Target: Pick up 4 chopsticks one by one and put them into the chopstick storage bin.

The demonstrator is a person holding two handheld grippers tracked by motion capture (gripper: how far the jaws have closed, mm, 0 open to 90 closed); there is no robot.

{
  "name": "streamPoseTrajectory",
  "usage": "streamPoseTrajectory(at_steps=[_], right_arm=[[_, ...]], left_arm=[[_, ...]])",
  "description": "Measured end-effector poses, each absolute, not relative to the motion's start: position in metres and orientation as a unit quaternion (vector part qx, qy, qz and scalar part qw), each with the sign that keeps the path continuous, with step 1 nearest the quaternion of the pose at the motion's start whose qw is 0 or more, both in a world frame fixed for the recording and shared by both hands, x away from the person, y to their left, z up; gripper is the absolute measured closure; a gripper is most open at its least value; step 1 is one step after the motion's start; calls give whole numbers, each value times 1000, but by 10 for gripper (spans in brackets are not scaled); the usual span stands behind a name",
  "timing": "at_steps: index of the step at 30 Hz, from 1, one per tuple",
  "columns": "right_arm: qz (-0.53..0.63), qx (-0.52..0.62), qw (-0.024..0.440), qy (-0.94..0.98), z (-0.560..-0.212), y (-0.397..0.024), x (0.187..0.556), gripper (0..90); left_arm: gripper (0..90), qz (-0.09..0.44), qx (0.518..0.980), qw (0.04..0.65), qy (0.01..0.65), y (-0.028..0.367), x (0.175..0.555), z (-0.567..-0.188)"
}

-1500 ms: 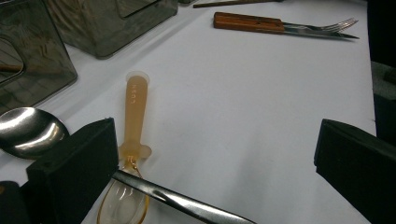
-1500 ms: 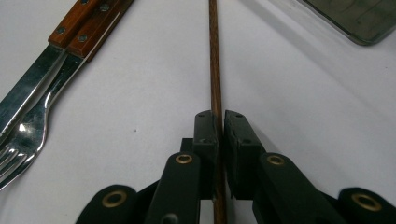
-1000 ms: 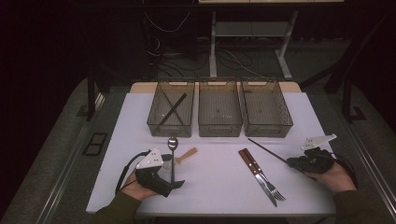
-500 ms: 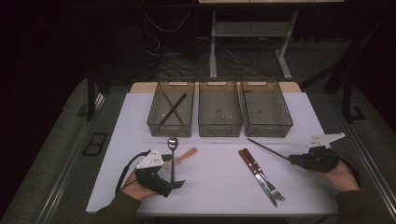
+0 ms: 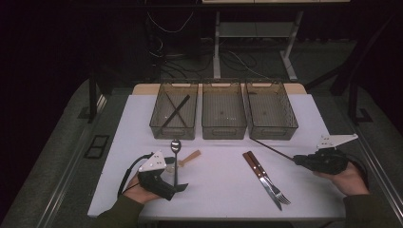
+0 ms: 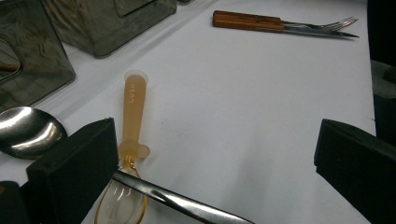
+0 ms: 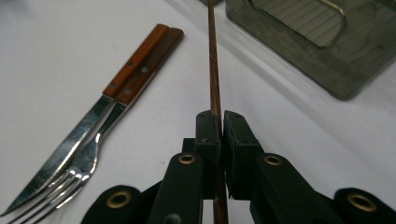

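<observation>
Seen from the high view, a white table [image 5: 218,190] carries three grey bins [image 5: 223,114] in a row; the left one holds two dark chopsticks crossed. At the table's right side the right gripper [image 5: 300,159] is clamped on one end of a single brown chopstick [image 5: 271,148], whose long axis runs from the jaws up and leftward toward the right bin's front corner. One knife and one fork [image 5: 266,178] lie side by side at centre, nearer the right hand. The left gripper [image 5: 177,178] rests by one metal spoon [image 5: 176,147] and one amber plastic spoon [image 5: 189,158].

From the left gripper view, its jaws stand wide apart; the plastic spoon lies between them, pointing away, crossed by the metal spoon's handle.

From the right gripper view, the pads [image 7: 208,135] pinch the chopstick, which points straight ahead.
</observation>
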State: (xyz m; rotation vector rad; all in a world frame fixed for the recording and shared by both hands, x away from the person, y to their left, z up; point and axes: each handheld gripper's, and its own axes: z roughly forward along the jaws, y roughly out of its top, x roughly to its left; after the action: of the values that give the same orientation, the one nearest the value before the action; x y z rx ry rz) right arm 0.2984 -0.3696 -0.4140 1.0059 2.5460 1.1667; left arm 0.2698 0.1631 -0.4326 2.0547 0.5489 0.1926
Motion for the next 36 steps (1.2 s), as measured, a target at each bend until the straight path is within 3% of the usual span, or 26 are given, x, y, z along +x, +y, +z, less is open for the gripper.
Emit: streamPoseTrajectory(at_steps=[36], right_arm=[[429, 319, 69, 842, -370, -302, 327, 851]], left_arm=[[0, 79, 842, 482, 230, 163, 271, -433]])
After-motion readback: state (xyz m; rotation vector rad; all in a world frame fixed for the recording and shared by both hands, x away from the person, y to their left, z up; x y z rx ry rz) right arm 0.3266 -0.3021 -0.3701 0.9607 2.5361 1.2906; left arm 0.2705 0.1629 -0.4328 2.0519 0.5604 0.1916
